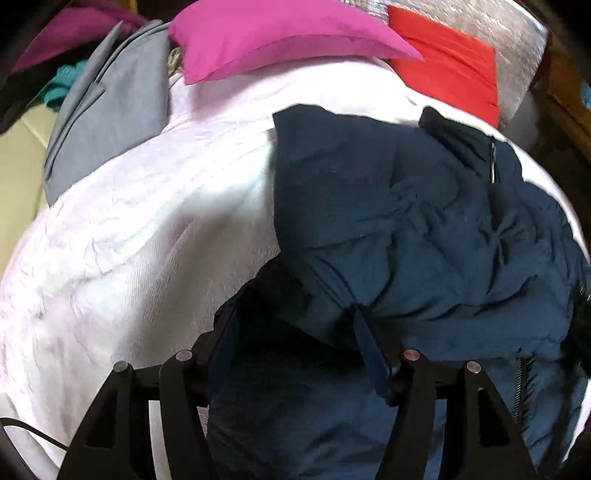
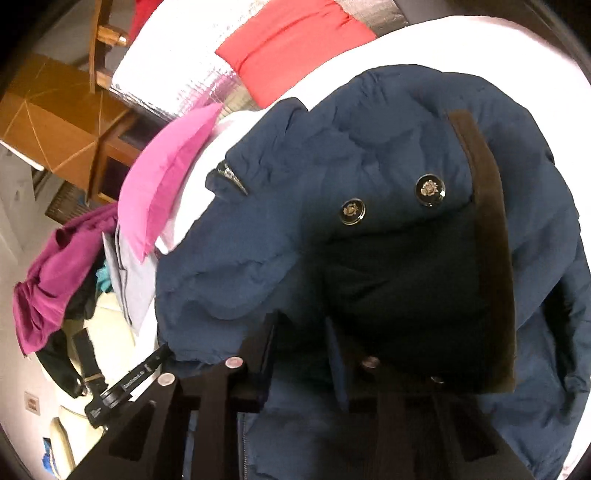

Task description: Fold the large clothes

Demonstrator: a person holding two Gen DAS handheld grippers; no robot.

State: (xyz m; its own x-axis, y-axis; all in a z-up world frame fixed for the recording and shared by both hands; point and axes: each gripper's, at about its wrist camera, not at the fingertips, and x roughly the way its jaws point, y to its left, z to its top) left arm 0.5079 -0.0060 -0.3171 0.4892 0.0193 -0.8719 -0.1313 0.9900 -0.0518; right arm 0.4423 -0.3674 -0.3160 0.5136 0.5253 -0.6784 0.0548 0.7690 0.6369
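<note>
Your left gripper (image 1: pixel 295 332) is spreading its fingers wide with navy jacket (image 1: pixel 406 229) fabric bunched between them; whether they are pinching it, I cannot tell. Your right gripper (image 2: pixel 299 343) is also reaching into the jacket (image 2: pixel 280 236), its grip hidden. That jacket is lying crumpled on the white sheet (image 1: pixel 147 229), near the pink pillow (image 1: pixel 266 33).

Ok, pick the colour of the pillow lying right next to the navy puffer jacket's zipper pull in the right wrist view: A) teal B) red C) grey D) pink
D, the pink pillow lies just left of the zipper pull on the navy puffer jacket; the red cushion lies farther up.
</note>
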